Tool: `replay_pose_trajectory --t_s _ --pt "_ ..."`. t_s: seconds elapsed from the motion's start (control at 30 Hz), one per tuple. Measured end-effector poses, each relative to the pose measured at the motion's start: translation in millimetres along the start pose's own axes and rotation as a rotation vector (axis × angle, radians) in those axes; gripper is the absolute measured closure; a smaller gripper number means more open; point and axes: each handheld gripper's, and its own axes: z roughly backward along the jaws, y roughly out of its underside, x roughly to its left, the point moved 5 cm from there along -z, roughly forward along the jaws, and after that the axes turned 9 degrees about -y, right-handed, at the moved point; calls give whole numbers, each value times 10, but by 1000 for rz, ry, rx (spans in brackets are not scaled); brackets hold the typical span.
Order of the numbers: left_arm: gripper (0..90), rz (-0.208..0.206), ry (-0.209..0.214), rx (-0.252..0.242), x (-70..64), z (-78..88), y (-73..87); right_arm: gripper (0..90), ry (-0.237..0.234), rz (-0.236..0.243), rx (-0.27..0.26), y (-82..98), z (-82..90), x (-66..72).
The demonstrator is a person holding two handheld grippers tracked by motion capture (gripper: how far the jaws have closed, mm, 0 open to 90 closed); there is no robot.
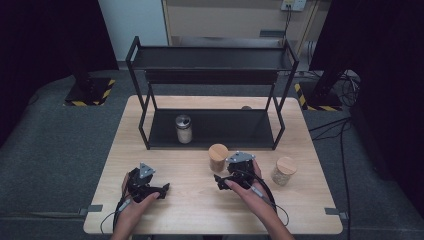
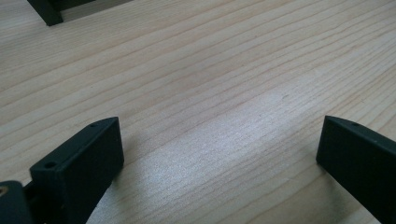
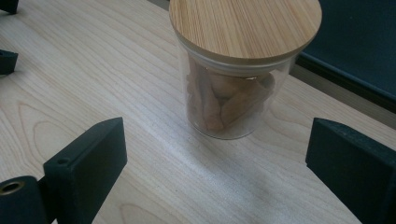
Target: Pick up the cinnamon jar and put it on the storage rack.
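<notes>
jar (image 3: 233, 93) — plain wooden lid, unlabelled | right gripper (image 3: 215, 154) fingers apart

No words, brand names or numbers can be read anywhere. The only sign-like marks are the yellow-and-black warning stripes on the dark base plates (image 1: 90, 92) standing on the grey floor, left and right beyond the bench.

Two black jaws of the left gripper (image 2: 219, 158) rising from the bottom, spread wide apart over bare pale wooden table (image 2: 210, 70), nothing between them. Dark rack foot (image 2: 46, 10) at top left corner.
</notes>
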Motion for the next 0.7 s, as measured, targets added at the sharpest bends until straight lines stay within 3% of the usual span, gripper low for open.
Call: replay_pose_trajectory --t_s 0.7 --pt "0 -1 2 0 5 0 0 69 26 7 16 -125 -210 -47"
